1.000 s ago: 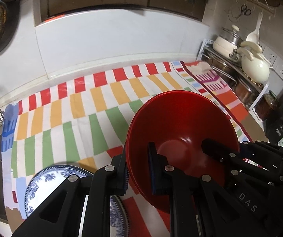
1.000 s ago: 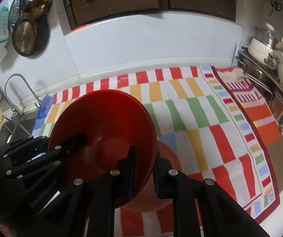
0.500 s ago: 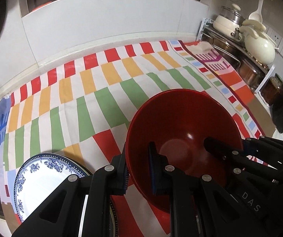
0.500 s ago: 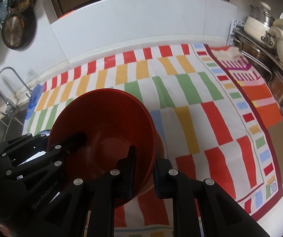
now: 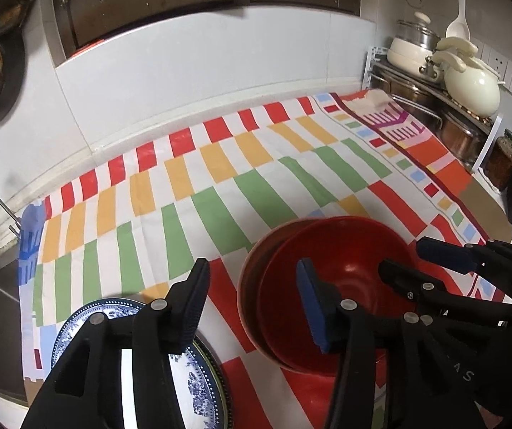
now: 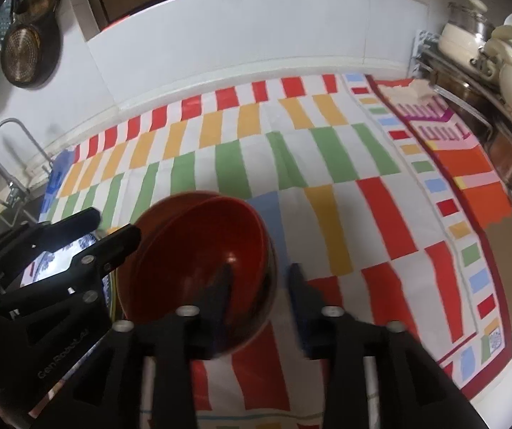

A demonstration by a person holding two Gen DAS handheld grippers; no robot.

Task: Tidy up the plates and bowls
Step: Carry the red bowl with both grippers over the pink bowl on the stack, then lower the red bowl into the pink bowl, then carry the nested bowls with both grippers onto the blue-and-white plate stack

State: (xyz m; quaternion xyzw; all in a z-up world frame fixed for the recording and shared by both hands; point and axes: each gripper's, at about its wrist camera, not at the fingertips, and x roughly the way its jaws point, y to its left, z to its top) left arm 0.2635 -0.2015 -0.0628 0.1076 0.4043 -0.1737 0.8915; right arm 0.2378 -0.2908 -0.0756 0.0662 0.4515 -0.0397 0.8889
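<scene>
A red bowl sits nested inside a second red bowl on the striped cloth. My left gripper is open, its jaws straddling the bowls' left rim without touching. My right gripper is open too, its jaws straddling the bowls' right rim. A blue-and-white plate lies to the left of the bowls, under my left gripper; it also shows in the right wrist view.
A metal rack with cream pots stands at the right end of the counter. A faucet and sink are at the left. Pans hang on the wall. A white tiled wall backs the counter.
Both grippers were shut on the upper red bowl's rim and carried it down. Now the bowl rests inside the other red bowl and both grippers have opened.
</scene>
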